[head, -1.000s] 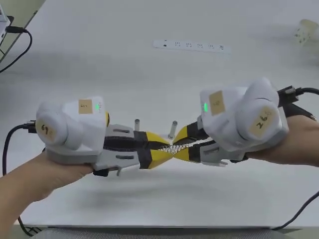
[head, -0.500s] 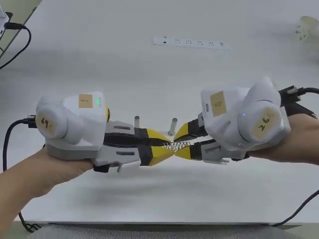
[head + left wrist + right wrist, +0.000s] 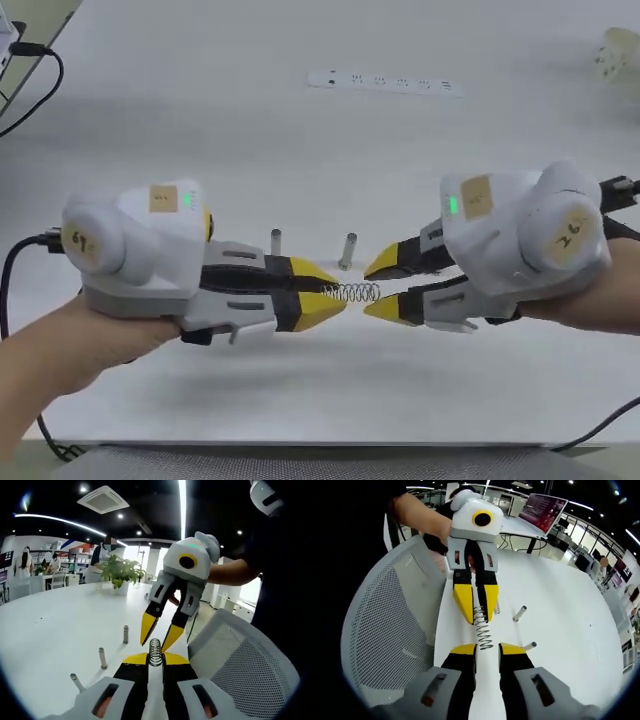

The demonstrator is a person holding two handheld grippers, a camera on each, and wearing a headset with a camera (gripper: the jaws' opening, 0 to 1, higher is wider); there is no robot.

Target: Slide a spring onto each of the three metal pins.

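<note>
R gripper [image 3: 366, 290] backed off spring [image 3: 355, 292], jaws now apart.
L gripper [image 3: 338, 293] alone pinches it, just short of a pin [image 3: 348, 250]; handover looks done, I'd thread next.

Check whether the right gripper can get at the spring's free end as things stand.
Probably yes. The right gripper faces the spring with jaws open, and the free end lies between their tips. The left gripper is shut on the other end; nothing stands between the two.

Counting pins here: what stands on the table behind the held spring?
Two upright metal pins, left pin and right pin, stand behind the spring; the right gripper may cover a third.
</note>
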